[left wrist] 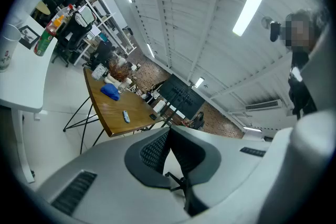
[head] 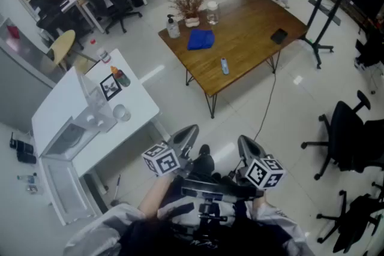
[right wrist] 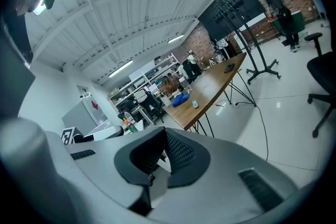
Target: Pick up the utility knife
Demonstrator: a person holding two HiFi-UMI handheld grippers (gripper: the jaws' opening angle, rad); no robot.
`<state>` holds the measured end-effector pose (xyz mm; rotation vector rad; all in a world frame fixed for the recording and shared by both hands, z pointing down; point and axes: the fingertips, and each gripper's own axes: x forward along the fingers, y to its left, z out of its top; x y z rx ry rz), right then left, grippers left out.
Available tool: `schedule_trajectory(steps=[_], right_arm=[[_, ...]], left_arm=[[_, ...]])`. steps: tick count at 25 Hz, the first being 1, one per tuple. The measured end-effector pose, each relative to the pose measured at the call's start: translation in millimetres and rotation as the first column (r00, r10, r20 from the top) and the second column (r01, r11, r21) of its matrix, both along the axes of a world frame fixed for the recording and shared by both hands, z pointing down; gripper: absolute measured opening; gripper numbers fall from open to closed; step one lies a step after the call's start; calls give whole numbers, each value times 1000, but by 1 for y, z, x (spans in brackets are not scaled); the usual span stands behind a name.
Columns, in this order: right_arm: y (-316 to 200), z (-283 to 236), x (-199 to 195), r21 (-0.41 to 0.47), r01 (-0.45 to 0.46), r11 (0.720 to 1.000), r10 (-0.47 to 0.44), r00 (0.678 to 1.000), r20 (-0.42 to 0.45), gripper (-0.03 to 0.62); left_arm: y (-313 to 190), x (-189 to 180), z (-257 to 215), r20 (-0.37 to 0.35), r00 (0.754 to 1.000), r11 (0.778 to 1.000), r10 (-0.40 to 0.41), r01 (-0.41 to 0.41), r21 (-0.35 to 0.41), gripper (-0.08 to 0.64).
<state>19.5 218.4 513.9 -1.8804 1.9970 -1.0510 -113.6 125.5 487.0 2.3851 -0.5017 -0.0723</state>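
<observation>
Both the left gripper (head: 189, 130) and right gripper (head: 246, 142) are held pressed together, empty; the utility knife (head: 224, 65), near the table's (head: 252, 27) front edge, is likely to be approached next.

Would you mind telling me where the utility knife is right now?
In the head view, the utility knife lies on the wooden table, close to the edge nearest the person, just below and right of the blue cloth.
</observation>
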Motion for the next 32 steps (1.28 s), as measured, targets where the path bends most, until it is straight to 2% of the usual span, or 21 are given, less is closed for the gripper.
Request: schedule_trajectory(steps=[8,16,19,24,28,32], right_arm=[[-4,11,44,-23,-67,998,67,997,25,12],[-35,24,92,-70,-148,986,151,988,34,12],[-67,24,103,-84,-143,986,145,989,22,12],[-130,11,111,-78,-98,992,97,995,-21,12],[-153,14,125,-77,-115,990,110,992,-58,12],[-161,28,140,-106,-154,982,147,986,-77,12]], left_arm=[[-10,46,8,24,997,998,69,-69,-14,6],[-59,103,12,13,988,988,152,-152,-17,6],[-93,109,18,33,989,990,143,-142,-25,6],[-163,116,15,1,997,997,76,-76,-35,6],[-197,134,21,-18,995,994,99,-99,-45,6],[-210,147,24,-30,991,989,131,-132,-68,6]])
